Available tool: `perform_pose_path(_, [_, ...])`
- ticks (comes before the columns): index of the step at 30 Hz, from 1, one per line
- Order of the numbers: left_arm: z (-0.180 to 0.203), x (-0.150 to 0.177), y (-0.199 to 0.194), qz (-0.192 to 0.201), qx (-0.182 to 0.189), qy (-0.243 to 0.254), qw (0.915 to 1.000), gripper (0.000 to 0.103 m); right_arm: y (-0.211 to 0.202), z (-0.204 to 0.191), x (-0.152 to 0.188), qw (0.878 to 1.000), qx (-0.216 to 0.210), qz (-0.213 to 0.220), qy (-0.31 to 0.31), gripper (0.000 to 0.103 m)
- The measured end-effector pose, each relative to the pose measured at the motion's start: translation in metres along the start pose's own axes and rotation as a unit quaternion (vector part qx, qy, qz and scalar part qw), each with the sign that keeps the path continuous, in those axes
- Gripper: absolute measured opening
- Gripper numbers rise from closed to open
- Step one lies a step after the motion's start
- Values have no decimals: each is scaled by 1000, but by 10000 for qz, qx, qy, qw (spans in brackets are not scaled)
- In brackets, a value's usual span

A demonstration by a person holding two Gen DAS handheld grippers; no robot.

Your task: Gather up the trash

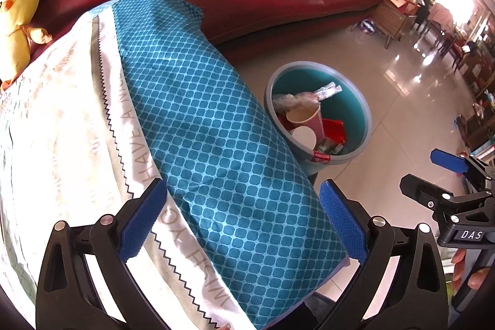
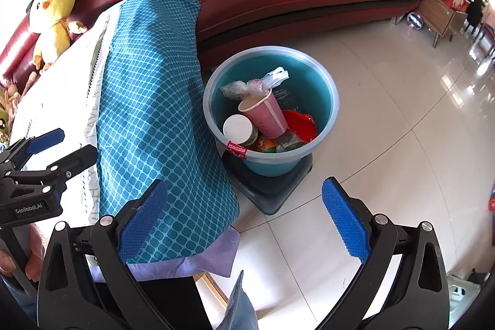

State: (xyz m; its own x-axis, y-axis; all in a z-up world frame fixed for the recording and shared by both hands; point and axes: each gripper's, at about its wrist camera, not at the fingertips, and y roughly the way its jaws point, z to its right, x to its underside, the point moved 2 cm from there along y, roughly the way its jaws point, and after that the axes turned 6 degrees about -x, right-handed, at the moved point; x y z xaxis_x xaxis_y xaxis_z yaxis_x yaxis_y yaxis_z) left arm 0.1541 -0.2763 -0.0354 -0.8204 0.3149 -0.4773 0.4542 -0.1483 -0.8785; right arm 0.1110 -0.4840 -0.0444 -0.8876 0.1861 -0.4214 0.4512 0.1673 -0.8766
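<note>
Left gripper [image 1: 243,217] spread wide, empty, over teal-patterned cloth [image 1: 216,144]. Beyond the right jaw, teal bin [image 1: 355,113] holding pink cup [image 1: 304,116], wrappers. Right gripper [image 1: 433,178] off the right jaw, parted.

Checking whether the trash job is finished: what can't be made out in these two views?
- Bucket bottom: both views, covered by the pink cup and wrappers.
- Table top under the cloth: both views, draped over.
- Red label text on the bucket rim: too small.
- Floor behind the table: blocked.
</note>
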Motion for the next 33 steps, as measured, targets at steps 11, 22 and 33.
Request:
perform_pose_path(11, [-10, 14, 8, -109, -83, -169, 9998, 99, 11, -3, 9, 9999, 56, -118, 49, 96])
perform_pose_path(22, [-17, 18, 14, -164, -165, -244, 9994, 99, 19, -10, 11, 9998, 65, -172, 42, 96])
perform_pose_path(33, [-15, 19, 8, 59, -386, -228, 9990, 99, 21, -6, 9, 9997, 209, -132, 77, 96])
